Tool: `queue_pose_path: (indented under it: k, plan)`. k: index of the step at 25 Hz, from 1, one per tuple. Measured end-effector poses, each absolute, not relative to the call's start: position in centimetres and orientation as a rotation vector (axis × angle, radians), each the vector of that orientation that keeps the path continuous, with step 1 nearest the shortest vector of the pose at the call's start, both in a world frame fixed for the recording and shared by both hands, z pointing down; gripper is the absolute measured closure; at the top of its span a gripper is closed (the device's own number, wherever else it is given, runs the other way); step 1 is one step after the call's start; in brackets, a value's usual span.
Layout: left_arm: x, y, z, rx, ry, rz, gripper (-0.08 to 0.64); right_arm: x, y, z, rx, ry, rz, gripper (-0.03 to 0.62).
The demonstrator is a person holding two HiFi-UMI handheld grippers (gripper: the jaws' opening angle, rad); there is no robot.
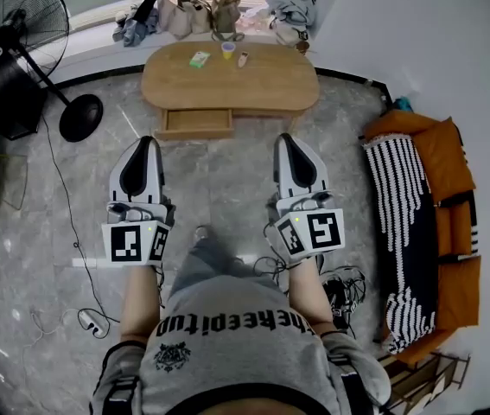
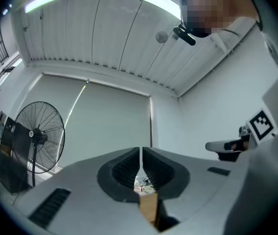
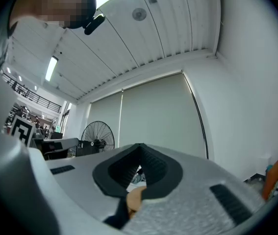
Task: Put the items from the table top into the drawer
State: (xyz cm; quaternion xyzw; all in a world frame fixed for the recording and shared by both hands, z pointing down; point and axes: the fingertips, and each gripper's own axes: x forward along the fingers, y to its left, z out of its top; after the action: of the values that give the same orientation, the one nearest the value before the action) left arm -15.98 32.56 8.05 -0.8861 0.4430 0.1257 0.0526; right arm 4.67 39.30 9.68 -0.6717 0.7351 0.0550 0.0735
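Left tool [image 1: 144,143] and right tool [image 1: 287,139]: closed, empty. Green packet [image 1: 199,59], yellow cup [image 1: 227,50], small item [image 1: 243,59] lie on counter [image 1: 270,86] ahead; drawer [image 1: 197,121] open.

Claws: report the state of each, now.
Left claw: closed, holding nothing.
Right claw: closed, holding nothing.
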Motion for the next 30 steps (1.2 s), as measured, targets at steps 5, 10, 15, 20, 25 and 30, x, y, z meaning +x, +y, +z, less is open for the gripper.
queue_pose_path:
  k: [5, 10, 15, 20, 25, 30]
  plan:
    - [-15.9, 30.7, 7.9, -2.692, 1.328, 0.386, 0.54, 4.8, 37.2, 9.8, -2.01, 2.191, 0.159, 0.589]
    - [-15.8, 27.8, 7.7, -2.687, 1.327, 0.379, 0.54, 5.0, 34.4, 10.0, -1.991, 2.19, 0.136, 0.589]
    - [-16.0, 24.8, 7.7, -2.689, 1.329, 0.392, 0.54, 4.9, 31.4, 10.1, -1.985, 2.194, 0.134, 0.589]
    - [-16.2, 22.0, 7.6, -2.692, 1.312, 0.405, 0.54, 4.4, 28.7, 10.1, -1.991, 2.188, 0.138, 0.589]
    - [-16.6, 20.0, 7.9, -2.698, 1.287, 0.408, 0.54, 3.9, 26.9, 10.3, -1.996, 2.167, 0.14, 0.589]
    - [-16.6, 18.1, 8.3, -2.713, 1.286, 0.402, 0.54, 3.7, 25.3, 10.9, -2.009, 2.176, 0.123, 0.589]
